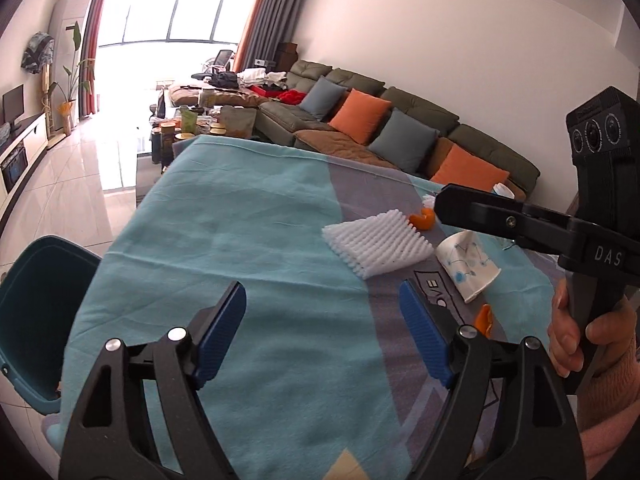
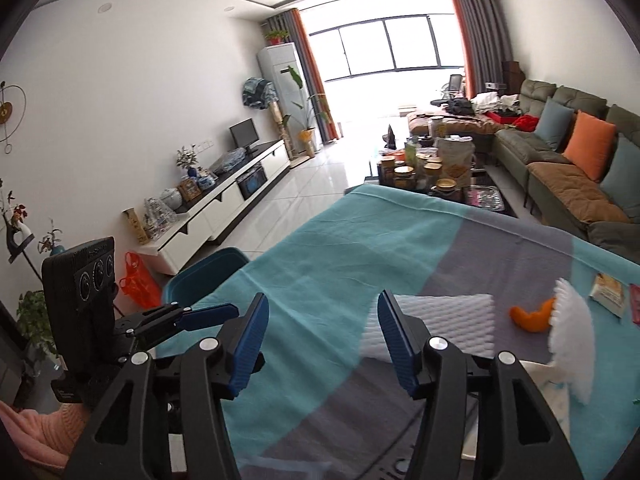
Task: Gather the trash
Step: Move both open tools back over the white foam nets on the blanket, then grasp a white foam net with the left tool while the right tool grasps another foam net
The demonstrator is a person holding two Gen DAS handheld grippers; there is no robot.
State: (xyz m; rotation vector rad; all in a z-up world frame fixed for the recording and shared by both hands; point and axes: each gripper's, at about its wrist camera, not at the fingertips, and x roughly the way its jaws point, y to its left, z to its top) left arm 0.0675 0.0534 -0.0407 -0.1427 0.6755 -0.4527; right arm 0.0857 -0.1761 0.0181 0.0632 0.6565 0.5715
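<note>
With both my left gripper (image 1: 322,322) and right gripper (image 2: 322,334) spread wide and empty, I note the foam sheet (image 1: 376,242) just beyond them, beside the crumpled paper cup (image 1: 468,262): light, squashy, probably best pinched at an edge.
</note>
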